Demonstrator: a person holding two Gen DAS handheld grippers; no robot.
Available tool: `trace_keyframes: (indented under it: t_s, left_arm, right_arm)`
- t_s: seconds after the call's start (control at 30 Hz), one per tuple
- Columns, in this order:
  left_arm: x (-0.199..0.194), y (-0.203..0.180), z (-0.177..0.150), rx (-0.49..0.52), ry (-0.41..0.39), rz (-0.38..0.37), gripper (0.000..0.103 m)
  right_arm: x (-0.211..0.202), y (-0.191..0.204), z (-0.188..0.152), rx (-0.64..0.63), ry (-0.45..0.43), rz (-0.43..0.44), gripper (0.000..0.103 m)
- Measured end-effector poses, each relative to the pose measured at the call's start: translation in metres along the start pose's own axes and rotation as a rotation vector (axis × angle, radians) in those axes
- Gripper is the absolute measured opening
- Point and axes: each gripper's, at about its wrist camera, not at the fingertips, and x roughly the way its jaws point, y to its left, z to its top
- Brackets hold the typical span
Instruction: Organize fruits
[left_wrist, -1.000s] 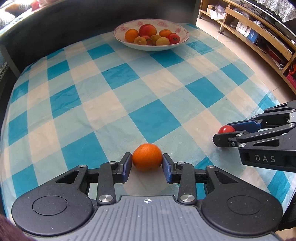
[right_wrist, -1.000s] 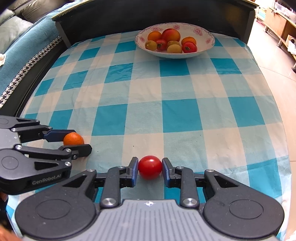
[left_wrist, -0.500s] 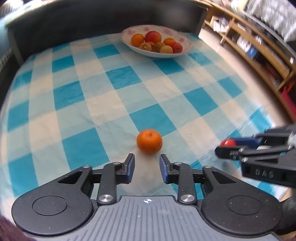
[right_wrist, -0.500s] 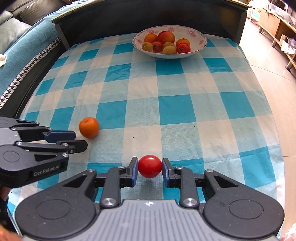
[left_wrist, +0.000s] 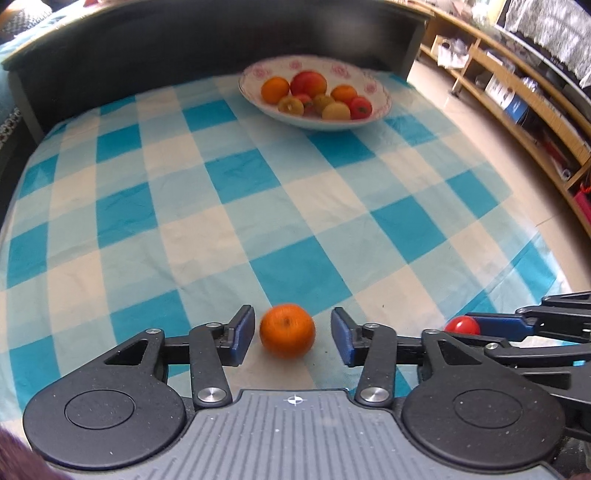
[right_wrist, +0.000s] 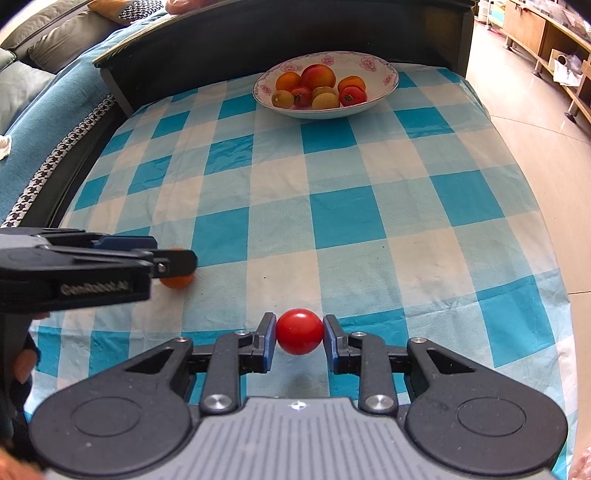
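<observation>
An orange (left_wrist: 287, 329) lies on the blue-and-white checked cloth (left_wrist: 229, 236) between the fingers of my left gripper (left_wrist: 293, 338). Its jaws are opening, and a gap shows on each side of the fruit. My right gripper (right_wrist: 299, 334) is shut on a red tomato (right_wrist: 299, 331), both blue pads pressing its sides, near the front of the cloth. From the left wrist view the tomato (left_wrist: 461, 326) shows in the right gripper (left_wrist: 463, 329) at the right edge. In the right wrist view the left gripper (right_wrist: 173, 254) hides most of the orange (right_wrist: 177, 282). A flowered bowl (left_wrist: 314, 122), holding several fruits, stands at the far end.
A dark raised board (left_wrist: 184, 55) closes off the back of the table. Wooden shelves (left_wrist: 517, 110) run along the right over tiled floor (right_wrist: 535, 140). A blue sofa (right_wrist: 44, 129) lies to the left. A hand (right_wrist: 26, 365) shows at the lower left.
The left gripper let the orange go and drew back with narrower jaws; now it is forward again, wider, with the orange between its fingers. The right gripper has kept its hold on the tomato.
</observation>
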Motion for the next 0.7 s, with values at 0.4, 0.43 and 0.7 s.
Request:
trace_keyframes:
  t_s: [0.4, 0.43, 0.7]
  left_arm:
    - [-0.002, 0.005, -0.004, 0.011, -0.005, 0.012, 0.040]
    - [-0.004, 0.004, -0.004, 0.015, -0.010, 0.012, 0.040]
    - [-0.017, -0.002, -0.003, 0.044, -0.037, 0.025, 0.040]
  right_arm:
    - [0.002, 0.003, 0.001, 0.001, 0.015, -0.023, 0.030]
    - [0.001, 0.003, 0.001, 0.003, 0.019, -0.030, 0.030]
    - [-0.016, 0.000, 0.016, -0.013, -0.002, -0.074, 0.030]
